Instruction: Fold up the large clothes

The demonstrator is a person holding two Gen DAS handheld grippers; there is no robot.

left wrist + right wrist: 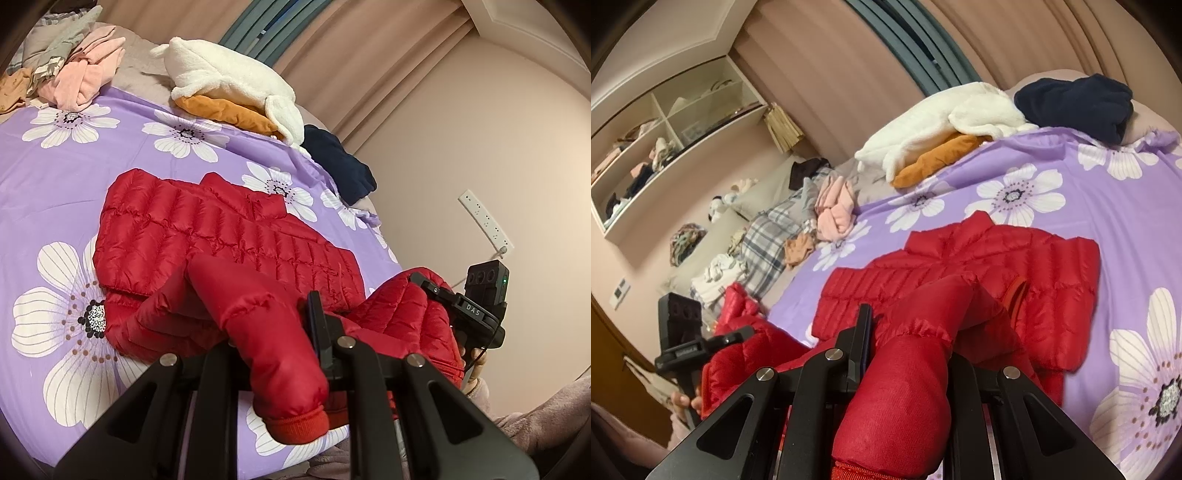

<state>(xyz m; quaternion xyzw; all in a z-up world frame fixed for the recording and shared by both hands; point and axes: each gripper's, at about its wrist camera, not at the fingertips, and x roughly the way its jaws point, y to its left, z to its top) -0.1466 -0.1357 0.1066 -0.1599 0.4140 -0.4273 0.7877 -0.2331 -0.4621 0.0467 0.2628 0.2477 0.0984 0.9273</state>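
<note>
A red puffer jacket (pixel 221 236) lies on the purple flowered bedsheet (pixel 74 177), collar toward the far side. My left gripper (pixel 273 325) is shut on one red sleeve (pixel 280 350), whose cuff hangs toward the camera. My right gripper (pixel 905 332) is shut on the other sleeve (pixel 908 387) and holds it over the jacket body (pixel 1015 266). Each gripper shows in the other's view, the right one (pixel 436 291) and the left one (pixel 738 332), both buried in red fabric.
A white fleece on an orange garment (pixel 229 81), a navy garment (pixel 336 162) and a pink clothes heap (pixel 85 74) lie at the bed's far edge. A plaid blanket (pixel 768 240) and shelves (pixel 665 140) stand left; a wall power strip (pixel 484 221) is at the right.
</note>
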